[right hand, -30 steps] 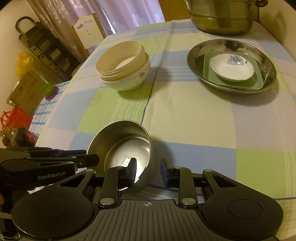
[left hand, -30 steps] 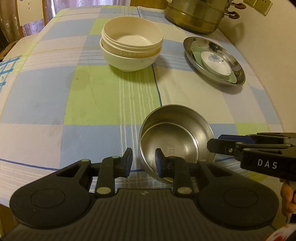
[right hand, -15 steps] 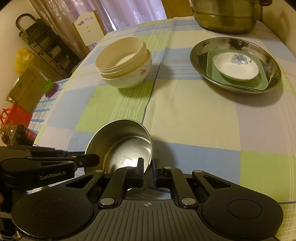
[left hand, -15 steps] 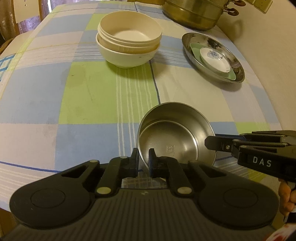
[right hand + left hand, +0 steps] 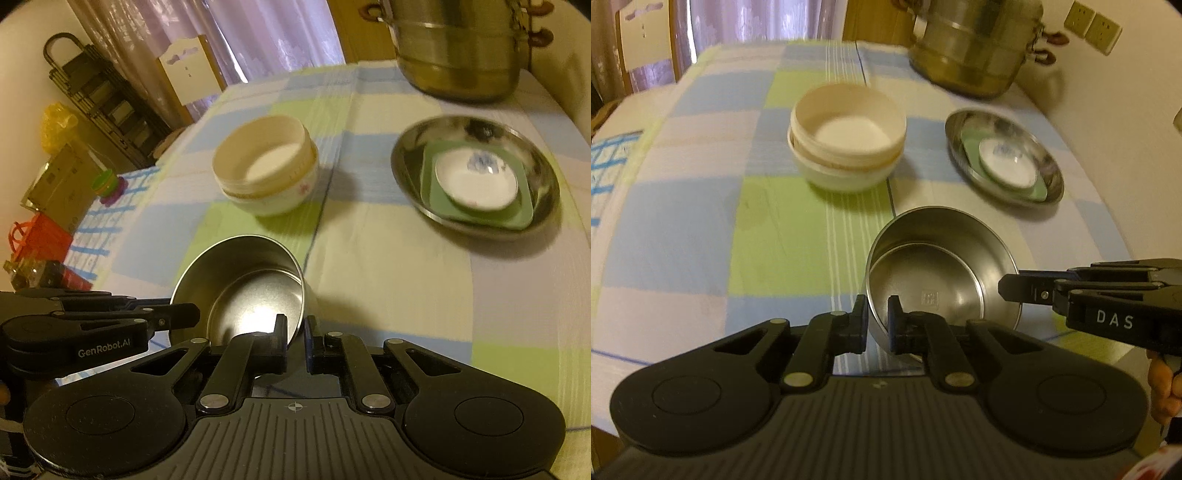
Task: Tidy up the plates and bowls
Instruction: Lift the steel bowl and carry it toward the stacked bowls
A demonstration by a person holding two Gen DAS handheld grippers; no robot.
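A steel bowl (image 5: 942, 273) (image 5: 243, 291) is held off the checked tablecloth by both grippers. My left gripper (image 5: 878, 325) is shut on its near left rim. My right gripper (image 5: 295, 339) is shut on its near right rim; it also shows from the side in the left wrist view (image 5: 1027, 291). The left gripper shows in the right wrist view (image 5: 184, 317). Stacked cream bowls (image 5: 846, 136) (image 5: 266, 170) stand beyond it. A steel plate (image 5: 1004, 155) (image 5: 476, 173) at the right holds a green dish (image 5: 480, 214) and a white saucer (image 5: 476, 181).
A large steel pot (image 5: 975, 44) (image 5: 461, 48) stands at the back right by the wall. A chair (image 5: 188, 70), a black rack (image 5: 99, 99) and boxes (image 5: 55, 184) lie beyond the table's left edge.
Both grippers closed on the steel bowl's rim and lifted it up off the cloth; the view has tilted and risen.
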